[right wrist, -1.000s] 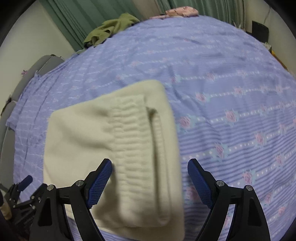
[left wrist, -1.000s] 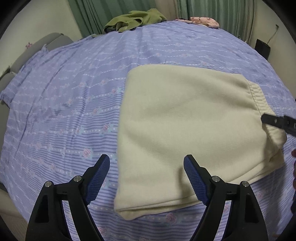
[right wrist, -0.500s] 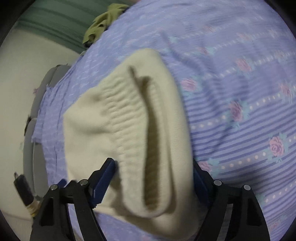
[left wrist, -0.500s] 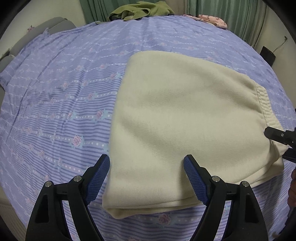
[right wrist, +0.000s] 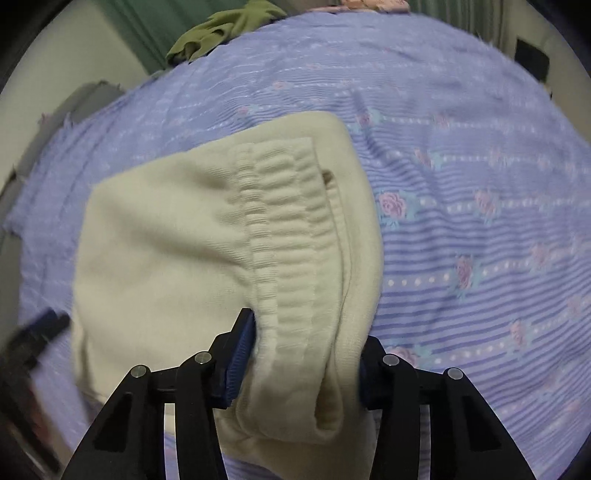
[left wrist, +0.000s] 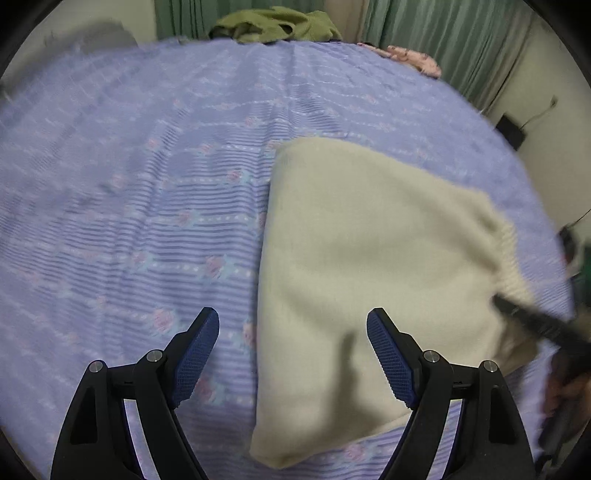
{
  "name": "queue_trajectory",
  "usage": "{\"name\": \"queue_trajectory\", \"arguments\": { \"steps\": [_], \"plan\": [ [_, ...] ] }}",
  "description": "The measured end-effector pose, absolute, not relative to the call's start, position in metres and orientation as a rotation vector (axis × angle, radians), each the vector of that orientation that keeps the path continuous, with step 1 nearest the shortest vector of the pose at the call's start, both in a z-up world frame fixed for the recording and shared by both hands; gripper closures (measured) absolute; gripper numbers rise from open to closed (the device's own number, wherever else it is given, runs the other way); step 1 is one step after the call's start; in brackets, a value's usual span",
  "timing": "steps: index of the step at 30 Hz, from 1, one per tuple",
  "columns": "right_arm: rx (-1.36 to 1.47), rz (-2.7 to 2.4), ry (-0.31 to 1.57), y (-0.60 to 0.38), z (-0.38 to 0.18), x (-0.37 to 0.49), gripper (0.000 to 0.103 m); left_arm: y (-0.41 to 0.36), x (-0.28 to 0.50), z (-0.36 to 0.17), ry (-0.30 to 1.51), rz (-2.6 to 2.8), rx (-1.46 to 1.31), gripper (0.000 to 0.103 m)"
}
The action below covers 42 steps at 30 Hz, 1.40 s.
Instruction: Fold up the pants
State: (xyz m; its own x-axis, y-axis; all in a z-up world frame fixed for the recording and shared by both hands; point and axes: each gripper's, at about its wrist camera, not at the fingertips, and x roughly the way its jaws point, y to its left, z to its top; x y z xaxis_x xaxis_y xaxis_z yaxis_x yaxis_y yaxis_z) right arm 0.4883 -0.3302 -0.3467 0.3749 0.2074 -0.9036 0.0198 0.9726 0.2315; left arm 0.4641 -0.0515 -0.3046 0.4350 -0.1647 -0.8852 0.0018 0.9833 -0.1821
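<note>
- Lying folded on the bed's lilac striped bedsheet with pink rose print (left wrist: 147,184): cream knitted fleece pants (left wrist: 369,258), sitting right of centre in the left wrist view.
- Showing in the right wrist view: ribbed elastic waistband (right wrist: 288,221) of the pants facing up, bunched at the near end.
- Clenching on that near waistband end: right tongs (right wrist: 303,354), blue pads pressing the thick folded fabric from both sides.
- Appearing blurred in the left wrist view at the right edge of the pants: right tongs again, dark finger touching the cloth.
- Hovering released: left tongs (left wrist: 291,354), blue pads spread wide, nothing between them.
- Straddling the pants' left edge: one pad over bare sheet, the other over cream fabric; contact with the cloth impossible to tell.
- Resting at the far end of the bed: crumpled olive-green garment (left wrist: 273,27), with pink patterned cloth (left wrist: 413,59) to its right, both well apart from the pants.
- Hanging behind the bed: green pleated curtains (left wrist: 461,44).
</note>
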Motion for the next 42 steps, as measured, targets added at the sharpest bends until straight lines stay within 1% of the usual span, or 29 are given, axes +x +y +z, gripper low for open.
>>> {"name": "queue_trajectory", "arguments": {
  "steps": [2, 5, 8, 13, 16, 19, 21, 22, 24, 26, 29, 30, 31, 32, 34, 36, 37, 42],
  "plan": [
    [0.229, 0.125, 1.192, -0.334, -0.349, 0.491, 0.057, -0.043, 0.479, -0.311, 1.139, -0.149, -0.189, 0.021],
    [0.139, 0.132, 1.185, -0.330, -0.348, 0.490, 0.058, -0.052, 0.496, -0.322, 1.161, -0.269, -0.167, 0.021],
    [0.174, 0.140, 1.198, -0.337, -0.350, 0.493, 0.057, -0.057, 0.514, -0.340, 1.204, -0.304, -0.158, 0.022],
    [0.146, 0.125, 1.192, -0.330, -0.350, 0.496, 0.057, -0.056, 0.529, -0.364, 1.258, -0.378, -0.325, 0.019],
    [0.173, 0.115, 1.190, -0.331, -0.350, 0.494, 0.056, -0.059, 0.528, -0.356, 1.270, -0.380, -0.431, 0.019],
    [0.188, 0.113, 1.191, -0.334, -0.349, 0.491, 0.056, -0.060, 0.520, -0.331, 1.207, -0.474, -0.537, 0.020],
    [0.193, 0.110, 1.190, -0.335, -0.350, 0.490, 0.056, -0.063, 0.515, -0.325, 1.171, -0.517, -0.520, 0.019],
    [0.206, 0.110, 1.189, -0.337, -0.351, 0.490, 0.056, -0.064, 0.515, -0.329, 1.182, -0.514, -0.493, 0.020],
    [0.216, 0.110, 1.184, -0.339, -0.351, 0.489, 0.055, -0.062, 0.521, -0.349, 1.254, -0.470, -0.484, 0.020],
    [0.196, 0.107, 1.175, -0.336, -0.350, 0.488, 0.055, -0.062, 0.526, -0.365, 1.317, -0.426, -0.497, 0.024],
    [0.194, 0.100, 1.168, -0.336, -0.350, 0.486, 0.054, -0.072, 0.529, -0.369, 1.345, -0.386, -0.454, 0.024],
    [0.203, 0.099, 1.167, -0.337, -0.351, 0.486, 0.054, -0.073, 0.528, -0.368, 1.350, -0.369, -0.443, 0.027],
    [0.210, 0.097, 1.168, -0.337, -0.351, 0.486, 0.054, -0.076, 0.528, -0.362, 1.351, -0.349, -0.424, 0.035],
    [0.221, 0.093, 1.172, -0.338, -0.350, 0.486, 0.054, -0.078, 0.525, -0.355, 1.340, -0.335, -0.396, 0.040],
    [0.239, 0.085, 1.185, -0.338, -0.347, 0.486, 0.054, -0.080, 0.520, -0.348, 1.315, -0.319, -0.332, 0.062],
    [0.262, 0.081, 1.197, -0.339, -0.340, 0.486, 0.057, -0.082, 0.512, -0.337, 1.290, -0.308, -0.284, 0.070],
    [0.266, 0.081, 1.195, -0.339, -0.336, 0.485, 0.058, -0.084, 0.508, -0.330, 1.274, -0.300, -0.263, 0.072],
    [0.238, 0.086, 1.151, -0.334, -0.310, 0.471, 0.071, -0.101, 0.483, -0.300, 1.185, -0.267, -0.122, 0.073]
  ]
}}
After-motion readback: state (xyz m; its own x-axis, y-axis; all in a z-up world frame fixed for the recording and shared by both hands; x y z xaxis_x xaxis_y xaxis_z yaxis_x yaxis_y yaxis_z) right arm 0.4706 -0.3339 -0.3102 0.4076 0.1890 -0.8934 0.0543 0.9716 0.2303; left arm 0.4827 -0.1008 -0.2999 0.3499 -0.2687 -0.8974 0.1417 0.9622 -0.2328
